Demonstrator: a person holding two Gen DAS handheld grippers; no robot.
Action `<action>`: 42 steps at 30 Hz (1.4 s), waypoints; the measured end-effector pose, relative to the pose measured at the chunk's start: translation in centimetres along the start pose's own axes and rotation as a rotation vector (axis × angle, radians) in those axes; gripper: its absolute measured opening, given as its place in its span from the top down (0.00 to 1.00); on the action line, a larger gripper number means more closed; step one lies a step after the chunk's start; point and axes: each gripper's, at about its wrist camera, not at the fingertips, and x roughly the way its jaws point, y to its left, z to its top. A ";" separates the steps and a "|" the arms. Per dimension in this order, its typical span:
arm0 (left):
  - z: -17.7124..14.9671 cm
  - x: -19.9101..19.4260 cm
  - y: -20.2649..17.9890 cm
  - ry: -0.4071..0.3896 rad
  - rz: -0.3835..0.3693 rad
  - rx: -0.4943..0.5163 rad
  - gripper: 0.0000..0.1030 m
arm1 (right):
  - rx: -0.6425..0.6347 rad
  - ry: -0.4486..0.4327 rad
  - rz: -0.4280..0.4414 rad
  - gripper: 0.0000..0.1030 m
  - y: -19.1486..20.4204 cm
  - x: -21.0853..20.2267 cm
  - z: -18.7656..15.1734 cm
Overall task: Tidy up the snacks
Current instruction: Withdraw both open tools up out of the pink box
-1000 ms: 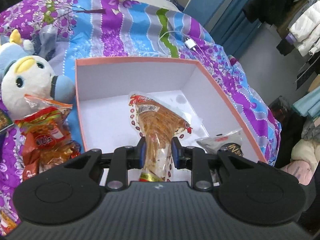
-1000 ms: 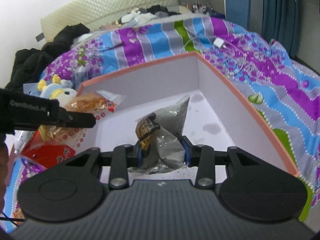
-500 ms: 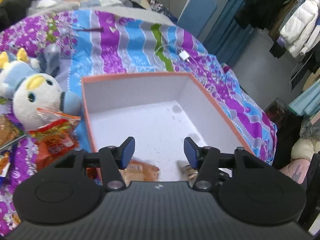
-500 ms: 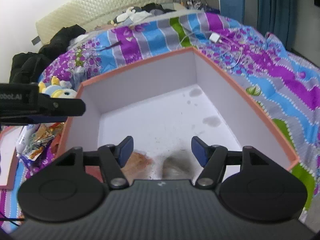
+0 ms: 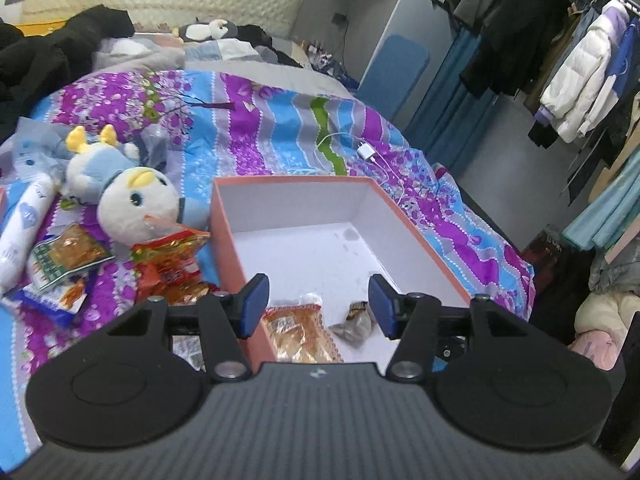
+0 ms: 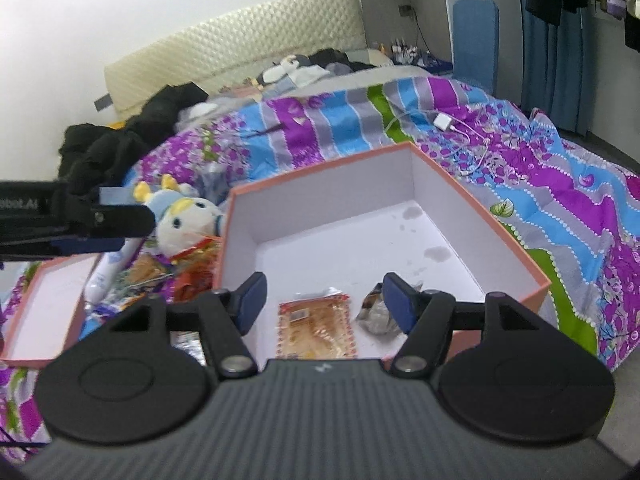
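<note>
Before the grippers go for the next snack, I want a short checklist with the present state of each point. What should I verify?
1. Left gripper empty, jaws apart: ok; they have just been opening, nothing between them.
2. Right gripper empty, jaws apart: ok; also just opened.
3. Orange snack packet lies flat inside the orange box: ok.
4. Grey snack packet inside the box beside it: ok.
5. Free floor left in the box: ok, the far part is bare.
6. Next snacks reachable: ok; red snack packets lie on the bedspread left of the box, by the plush toy.
</note>
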 end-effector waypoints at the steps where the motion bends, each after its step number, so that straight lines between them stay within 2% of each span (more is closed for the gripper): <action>1: -0.4 -0.8 0.0 -0.004 0.002 0.000 0.41 | -0.001 -0.007 0.003 0.36 0.3 -0.7 -0.2; 8: -3.6 -6.4 0.4 -0.044 0.017 -0.007 0.41 | -0.016 -0.047 0.047 0.36 2.5 -4.7 -2.0; 17: -7.5 -11.4 0.8 -0.075 0.040 -0.043 0.40 | -0.051 -0.060 0.090 0.36 4.1 -8.1 -4.3; 28: -11.4 -14.8 2.4 -0.081 0.102 -0.076 0.39 | -0.102 -0.049 0.157 0.36 6.7 -10.0 -7.0; 35: -14.5 -16.6 3.5 -0.076 0.149 -0.108 0.39 | -0.109 -0.002 0.228 0.36 8.4 -10.5 -9.6; 42: -17.2 -17.0 6.5 -0.049 0.189 -0.204 0.39 | -0.153 0.045 0.242 0.36 9.7 -9.7 -10.8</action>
